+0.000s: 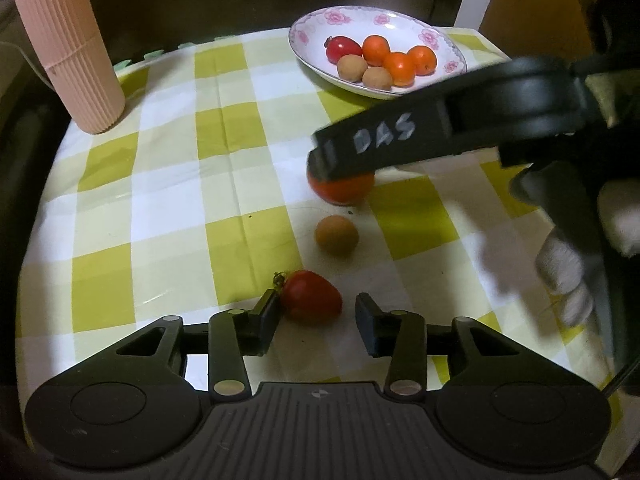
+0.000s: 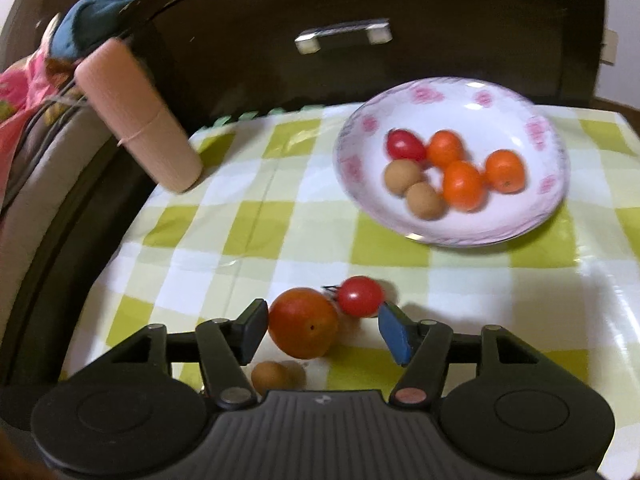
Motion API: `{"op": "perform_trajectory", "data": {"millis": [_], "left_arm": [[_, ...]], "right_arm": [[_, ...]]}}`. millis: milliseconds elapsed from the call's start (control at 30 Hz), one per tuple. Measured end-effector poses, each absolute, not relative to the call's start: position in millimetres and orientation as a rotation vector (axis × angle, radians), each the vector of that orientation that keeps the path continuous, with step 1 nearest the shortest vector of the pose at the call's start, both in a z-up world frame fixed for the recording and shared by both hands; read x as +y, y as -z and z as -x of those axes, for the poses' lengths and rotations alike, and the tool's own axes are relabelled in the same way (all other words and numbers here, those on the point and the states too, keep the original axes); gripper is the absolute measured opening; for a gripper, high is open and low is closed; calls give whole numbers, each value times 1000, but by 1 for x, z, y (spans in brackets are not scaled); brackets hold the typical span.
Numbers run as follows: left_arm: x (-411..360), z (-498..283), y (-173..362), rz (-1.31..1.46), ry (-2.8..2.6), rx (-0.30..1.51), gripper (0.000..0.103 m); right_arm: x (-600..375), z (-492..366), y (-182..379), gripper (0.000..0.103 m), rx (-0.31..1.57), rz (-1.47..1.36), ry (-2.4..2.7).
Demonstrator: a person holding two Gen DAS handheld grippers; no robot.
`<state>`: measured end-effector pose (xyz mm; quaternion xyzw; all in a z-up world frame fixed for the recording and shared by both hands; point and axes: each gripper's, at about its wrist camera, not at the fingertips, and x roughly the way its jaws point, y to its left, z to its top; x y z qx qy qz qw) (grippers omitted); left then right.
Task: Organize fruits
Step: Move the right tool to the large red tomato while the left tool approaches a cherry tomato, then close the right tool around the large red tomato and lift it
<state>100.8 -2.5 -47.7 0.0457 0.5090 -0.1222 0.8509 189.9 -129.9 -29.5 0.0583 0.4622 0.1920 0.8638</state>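
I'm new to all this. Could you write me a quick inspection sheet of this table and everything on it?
Surface: checked tablecloth, creased.
Job's things: flowered plate holding six small fruits; an orange fruit, a brown fruit and a red tomato loose on the cloth.
Clutter: pink ribbed cylinder standing at the far left.
Grippers: left gripper open around the tomato; right gripper open around the orange fruit.
Cables: nothing seen.
Surroundings: dark cabinet with a handle behind.
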Motion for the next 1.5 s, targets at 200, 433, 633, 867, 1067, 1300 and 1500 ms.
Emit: {"op": "perform_trajectory", "data": {"millis": [200, 433, 633, 867, 1067, 1300, 1500], "left_arm": [[0, -100, 47, -81, 262, 1075, 53], [1, -99, 46, -75, 259, 1069, 54], [-1, -98, 46, -88, 255, 1056, 54], [0, -97, 44, -77, 255, 1056, 48], [-1, -98, 41, -81, 272, 1053, 48], [0, -101, 44, -77, 270, 1065, 50], [-2, -101, 45, -80, 277, 1064, 54]], "right_arm": [[-122, -191, 26, 45, 935, -98, -417], [-114, -199, 24, 44, 963, -114, -407], [-114, -199, 24, 46, 982, -79, -425], [-122, -192, 22, 35, 962, -108, -438], [-132, -180, 13, 21, 962, -97, -440], [-146, -181, 5, 17, 991, -89, -429], [-135, -191, 11, 24, 1042, -99, -488]]}}
